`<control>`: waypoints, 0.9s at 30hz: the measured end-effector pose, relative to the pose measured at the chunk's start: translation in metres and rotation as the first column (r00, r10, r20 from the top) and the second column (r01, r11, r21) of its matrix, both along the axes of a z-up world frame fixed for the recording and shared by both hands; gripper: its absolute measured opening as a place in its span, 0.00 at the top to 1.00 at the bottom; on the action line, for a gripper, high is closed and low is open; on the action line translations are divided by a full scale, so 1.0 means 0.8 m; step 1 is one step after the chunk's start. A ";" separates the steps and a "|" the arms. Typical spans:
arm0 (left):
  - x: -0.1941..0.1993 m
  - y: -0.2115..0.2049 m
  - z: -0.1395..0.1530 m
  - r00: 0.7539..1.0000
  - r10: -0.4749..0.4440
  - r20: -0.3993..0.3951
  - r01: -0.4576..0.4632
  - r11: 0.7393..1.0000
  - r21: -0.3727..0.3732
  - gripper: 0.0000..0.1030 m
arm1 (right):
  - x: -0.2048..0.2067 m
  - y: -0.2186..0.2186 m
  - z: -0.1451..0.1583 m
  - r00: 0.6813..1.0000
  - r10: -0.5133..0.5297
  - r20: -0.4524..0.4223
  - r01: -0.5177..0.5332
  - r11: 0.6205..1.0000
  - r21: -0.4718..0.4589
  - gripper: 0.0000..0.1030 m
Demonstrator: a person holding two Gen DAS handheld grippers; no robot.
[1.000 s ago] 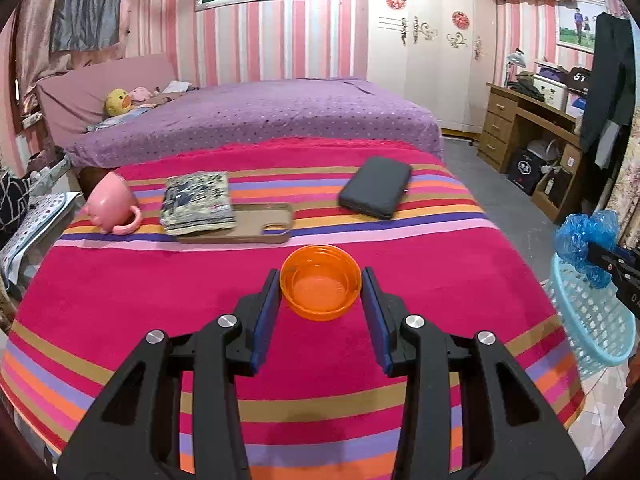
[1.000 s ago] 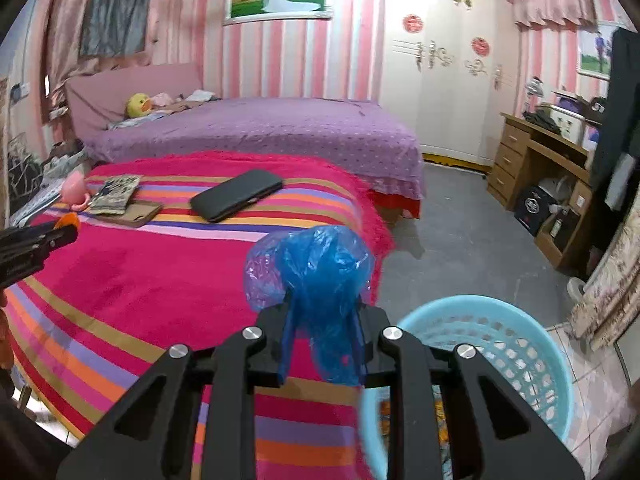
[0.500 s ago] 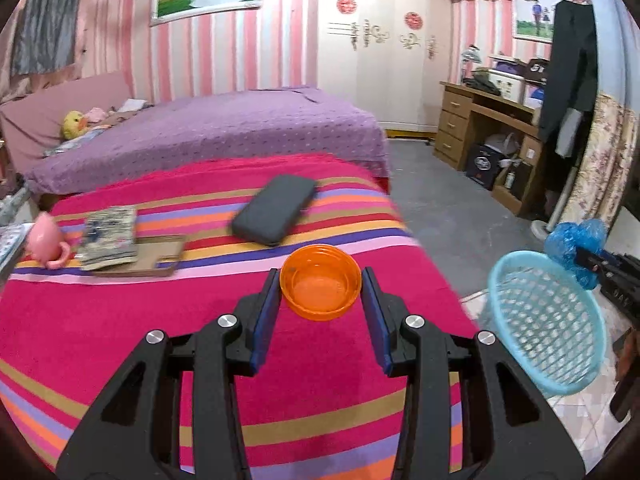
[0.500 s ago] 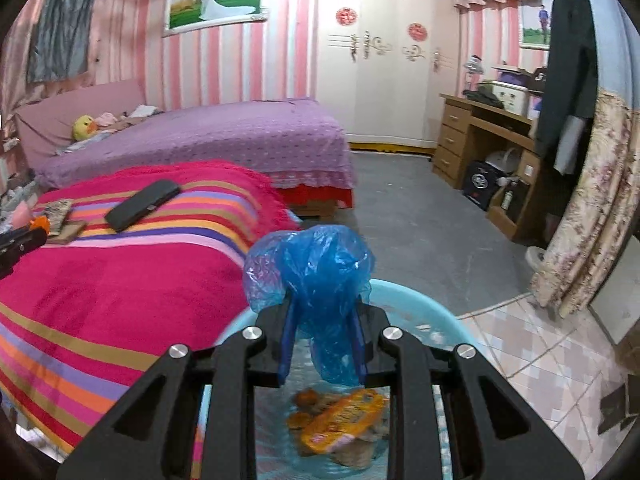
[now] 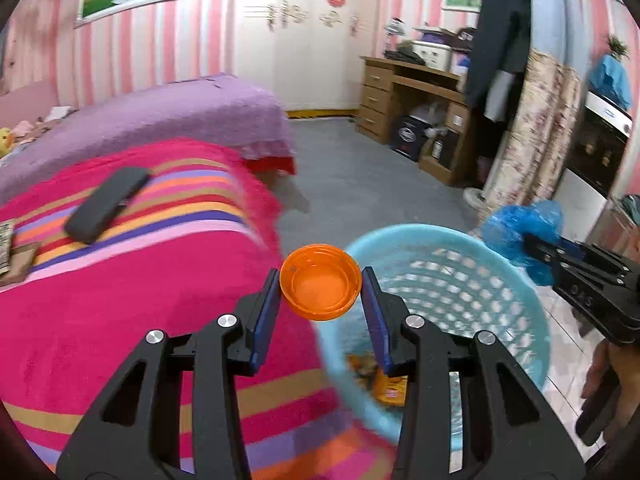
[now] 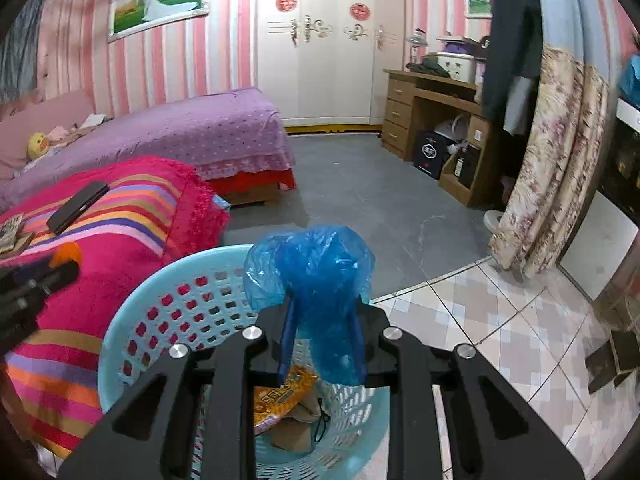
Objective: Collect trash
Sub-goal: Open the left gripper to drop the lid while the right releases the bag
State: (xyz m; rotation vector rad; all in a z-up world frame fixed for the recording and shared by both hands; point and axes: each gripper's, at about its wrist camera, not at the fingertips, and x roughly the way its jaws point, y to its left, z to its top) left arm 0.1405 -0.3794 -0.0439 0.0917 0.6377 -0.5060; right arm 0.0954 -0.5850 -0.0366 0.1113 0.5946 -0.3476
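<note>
I have two bits of trash in my tongs. My left tongs (image 5: 320, 292) pinch an orange lid (image 5: 319, 293) by its two sides, with the open side facing me. It sits right at the near edge of the light blue basket (image 5: 472, 240), just past the edge of the striped bed (image 5: 120, 300). The lid looks small, light and stiff, and smooth plastic like that could slip, so I think holding it across the rim is the best way.

My right tongs (image 6: 322, 344) are pressed onto a crumpled blue plastic bag (image 6: 316, 276), which puffs out above the tips. It hangs over the basket (image 6: 132, 320). The bag looks very light and soft (it squashes, so a tight squeeze low on the bunched part seems right). I think it may cling to the pads or float a bit when I let go.

Down in the basket I see a yellow snack wrapper (image 6: 280, 396) and some brown scraps. On the bed lies a dark flat case (image 5: 106, 204). Farther out are a purple bed (image 6: 192, 128), a wooden desk (image 6: 424, 96) and a white wardrobe (image 6: 320, 60).
</note>
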 end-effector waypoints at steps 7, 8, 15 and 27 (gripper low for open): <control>-0.001 -0.055 -0.007 0.997 -0.072 -0.021 0.073 0.997 0.036 0.61 | -0.005 -0.007 -0.003 1.000 -0.013 0.011 0.012 1.000 0.022 0.77; 0.000 -0.057 -0.007 0.997 -0.079 -0.026 0.080 0.996 0.038 0.52 | -0.007 -0.008 -0.003 1.000 -0.012 0.013 0.012 1.000 0.024 0.77; 0.002 -0.038 0.001 1.000 -0.026 0.015 0.025 0.998 0.063 0.13 | -0.010 -0.012 -0.005 1.000 -0.015 0.012 0.014 1.000 0.025 0.77; 0.021 0.050 0.004 0.994 0.102 0.037 -0.104 0.992 0.066 0.09 | 0.011 0.014 -0.012 1.000 0.008 -0.022 -0.008 1.000 -0.012 0.47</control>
